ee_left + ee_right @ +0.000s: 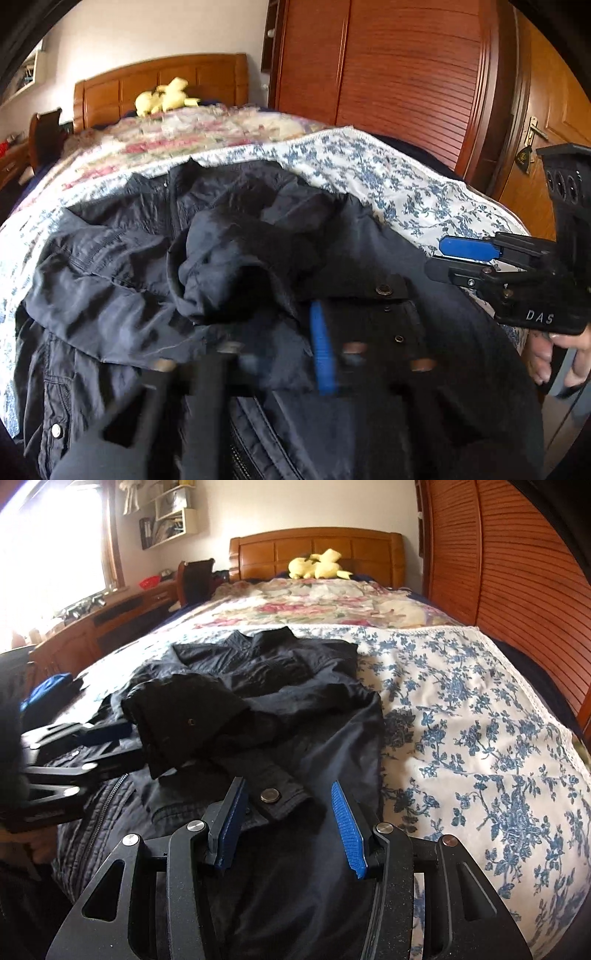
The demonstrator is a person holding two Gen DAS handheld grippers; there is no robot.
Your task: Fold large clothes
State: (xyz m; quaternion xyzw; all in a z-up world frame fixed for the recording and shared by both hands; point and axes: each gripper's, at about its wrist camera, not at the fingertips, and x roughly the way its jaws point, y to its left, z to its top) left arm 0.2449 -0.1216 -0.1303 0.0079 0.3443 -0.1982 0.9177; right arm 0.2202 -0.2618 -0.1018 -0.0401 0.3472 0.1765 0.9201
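Right wrist view shows us the blue-flowered white bed point(461, 716) carrying our rumpled dark navy jacket point(295, 716), sleeves thrown inward, hem fold left, right gripper point(291, 827) fingers half open and empty, left gripper point(321, 350) fingers closed, apparently on cloth.

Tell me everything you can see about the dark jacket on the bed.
The dark jacket is navy-black, thin, crinkly cloth with a zipper, metal snap buttons and a collar toward the headboard. It lies spread but rumpled on the floral bedspread, one sleeve bunched across its front, its snap cuff between the right gripper's open jaws.
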